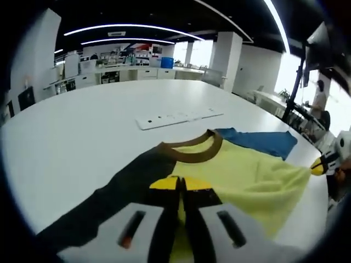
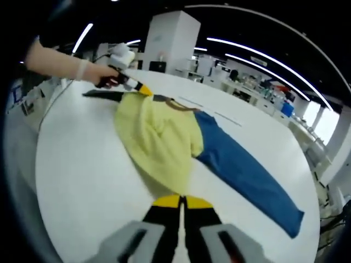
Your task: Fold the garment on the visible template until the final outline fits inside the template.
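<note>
Two pairs of tongs work one garment. The left tongs (image 1: 181, 189), yellow-tipped jaws pressed together, are clenched on the yellow cloth of the garment (image 1: 241, 175) just below its brown collar (image 1: 193, 150). The right tongs (image 2: 181, 203) are likewise clenched on the hem edge of the yellow body at the opposite end. The garment lies spread on the white counter (image 1: 82, 131), a blue sleeve (image 2: 247, 172) stretched out flat to one side and a dark sleeve (image 1: 115, 200) to the other. Beyond the collar, a white strip (image 1: 178, 118) rests on the counter, apart from the cloth. A person's hand (image 2: 101, 74) grips the left tongs' handle.
</note>
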The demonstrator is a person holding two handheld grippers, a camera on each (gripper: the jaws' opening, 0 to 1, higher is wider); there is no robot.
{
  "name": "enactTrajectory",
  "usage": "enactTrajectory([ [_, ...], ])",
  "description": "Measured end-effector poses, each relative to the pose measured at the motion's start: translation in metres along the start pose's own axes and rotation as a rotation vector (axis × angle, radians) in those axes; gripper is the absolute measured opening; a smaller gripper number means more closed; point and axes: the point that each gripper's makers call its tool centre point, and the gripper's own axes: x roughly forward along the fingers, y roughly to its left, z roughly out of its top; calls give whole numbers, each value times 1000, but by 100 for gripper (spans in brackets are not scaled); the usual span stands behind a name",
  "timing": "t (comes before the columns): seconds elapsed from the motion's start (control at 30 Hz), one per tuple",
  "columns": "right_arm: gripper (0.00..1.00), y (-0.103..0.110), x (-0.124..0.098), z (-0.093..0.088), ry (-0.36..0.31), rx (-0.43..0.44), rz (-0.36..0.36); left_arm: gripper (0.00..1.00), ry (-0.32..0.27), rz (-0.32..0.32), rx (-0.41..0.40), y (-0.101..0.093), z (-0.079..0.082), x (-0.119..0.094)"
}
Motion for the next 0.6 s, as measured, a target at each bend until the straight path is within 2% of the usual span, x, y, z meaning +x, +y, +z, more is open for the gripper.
enactTrajectory([
  [0.17, 0, 0, 0, 0, -1, -3, 0, 2, -7, -34, -7, -4, 4, -4],
  [0.27, 0, 0, -1, 0, -2, -1, 0, 13, -5, -58, 14, -14, 6, -7],
  [0.4, 0, 1, 0, 0, -1, 2, 2, 32, -9, -110, 20, -27, 7, -10],
  [0.6, 0, 1, -1, 1, -3, 9, 2, 51, -8, -164, 24, -41, 5, -16],
])
